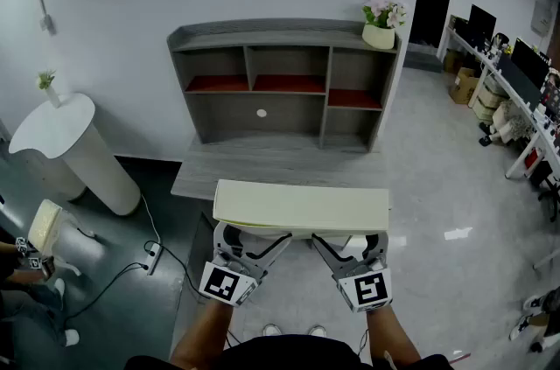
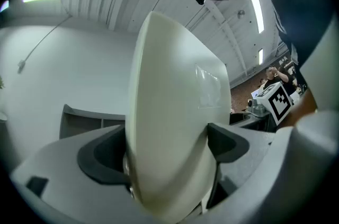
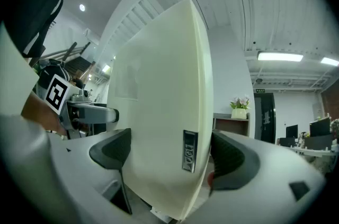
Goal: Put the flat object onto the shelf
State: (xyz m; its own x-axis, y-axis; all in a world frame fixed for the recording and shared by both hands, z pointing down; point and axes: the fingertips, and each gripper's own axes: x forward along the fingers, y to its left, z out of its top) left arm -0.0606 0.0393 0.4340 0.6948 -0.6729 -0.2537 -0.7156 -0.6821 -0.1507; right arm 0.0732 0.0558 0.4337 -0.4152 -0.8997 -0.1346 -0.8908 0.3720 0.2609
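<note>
The flat object [image 1: 302, 206] is a cream-coloured slab held level in the air, in front of a grey desk [image 1: 271, 163]. My left gripper [image 1: 243, 247] grips its near edge on the left and my right gripper [image 1: 348, 247] grips it on the right. In the left gripper view the slab [image 2: 169, 112] stands edge-on between the dark pads [image 2: 225, 141], which press on both its faces. The right gripper view shows the same slab [image 3: 159, 101] wedged between that gripper's pads [image 3: 114, 149]. The grey shelf unit [image 1: 284, 80] stands at the back of the desk, beyond the slab.
A potted flower [image 1: 381, 25] sits on the shelf unit's top right corner. A white round stand [image 1: 66, 145] is at the left, with a power strip and cables [image 1: 153, 253] on the floor. Office desks with monitors [image 1: 516, 80] line the right side.
</note>
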